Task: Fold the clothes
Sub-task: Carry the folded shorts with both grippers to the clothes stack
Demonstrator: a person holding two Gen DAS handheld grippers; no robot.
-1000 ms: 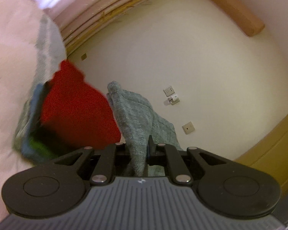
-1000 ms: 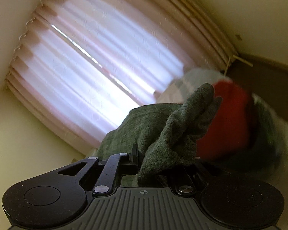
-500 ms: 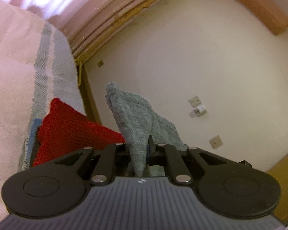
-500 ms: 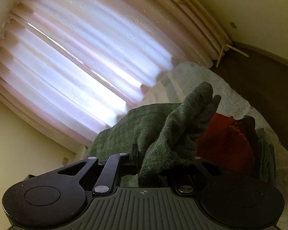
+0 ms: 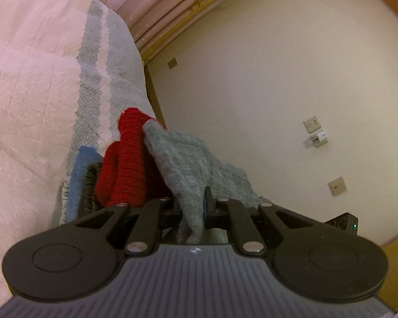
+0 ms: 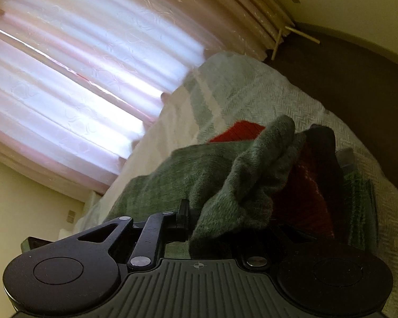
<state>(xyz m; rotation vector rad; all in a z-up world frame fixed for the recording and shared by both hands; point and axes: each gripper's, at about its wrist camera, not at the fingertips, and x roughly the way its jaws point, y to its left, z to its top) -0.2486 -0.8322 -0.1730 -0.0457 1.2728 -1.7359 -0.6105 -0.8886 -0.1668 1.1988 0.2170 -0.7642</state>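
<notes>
Both grippers, left gripper (image 5: 192, 206) and right gripper (image 6: 212, 222), pinch the fuzzy grey-green cloth (image 5: 188, 159) tight. It hangs over the bed (image 5: 26, 92), touching a red knit (image 5: 130, 164).

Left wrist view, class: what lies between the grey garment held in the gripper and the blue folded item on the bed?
The red knit garment and a dark folded piece, seen in the left wrist view.
</notes>
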